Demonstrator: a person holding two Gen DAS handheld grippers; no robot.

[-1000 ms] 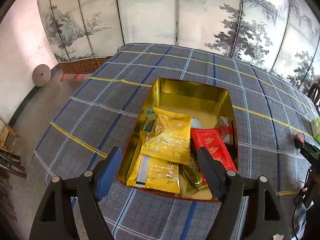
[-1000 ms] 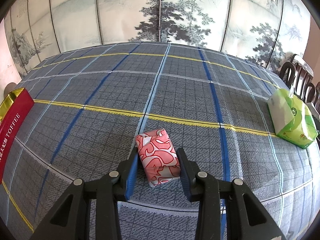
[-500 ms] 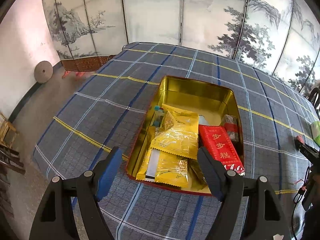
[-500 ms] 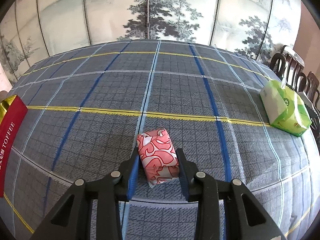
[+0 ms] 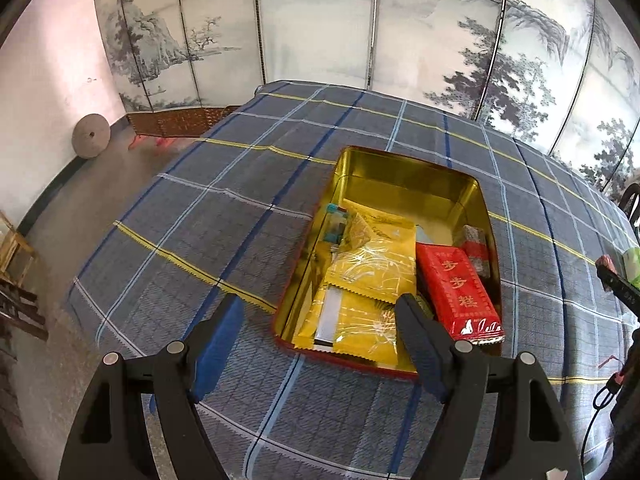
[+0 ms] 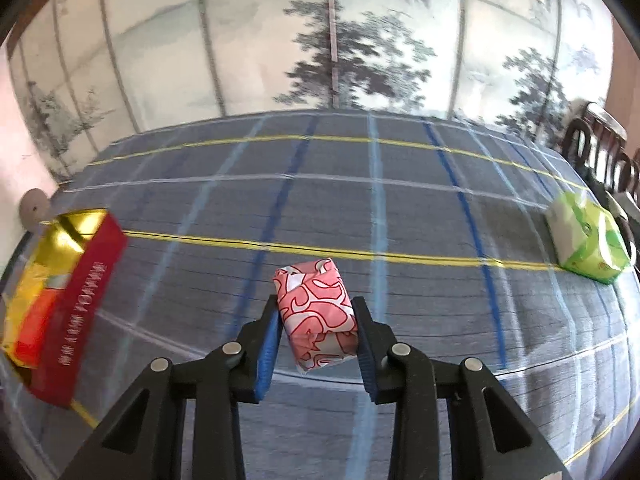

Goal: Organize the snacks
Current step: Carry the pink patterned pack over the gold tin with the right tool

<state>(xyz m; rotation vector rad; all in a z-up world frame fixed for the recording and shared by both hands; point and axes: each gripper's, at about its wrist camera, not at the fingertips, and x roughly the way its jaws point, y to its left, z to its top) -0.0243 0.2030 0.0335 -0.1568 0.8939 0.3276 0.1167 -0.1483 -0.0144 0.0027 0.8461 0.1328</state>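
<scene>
Left gripper [image 5: 318,326]: two black plastic finger arms with triangular cut-outs, round silver screw heads at the joints, blue ribbed pads on the inner faces of the fingers [image 5: 218,344]. Right gripper [image 6: 316,330]: same build, black arms, silver screws, blue pads. From the left gripper, a black device with a thin cable shows at far right.

- One open tin [image 5: 404,168], gold inside and red outside.
- Two yellow snack packets [image 5: 374,264] lie in the tin, one overlapping the other.
- One red packet [image 5: 460,292] with gold characters is in the tin.
- One small dark wrapped block [image 5: 476,248] is in the tin.
- One teal-ended item [image 5: 335,226] shows at the tin's left wall.
- One pink-and-red wrapped snack [image 6: 318,312].
- One green-and-white pack [image 6: 586,242] on the checked cloth [image 6: 400,208].
- Two grippers: left gripper [image 5: 320,344], right gripper [image 6: 316,340].
</scene>
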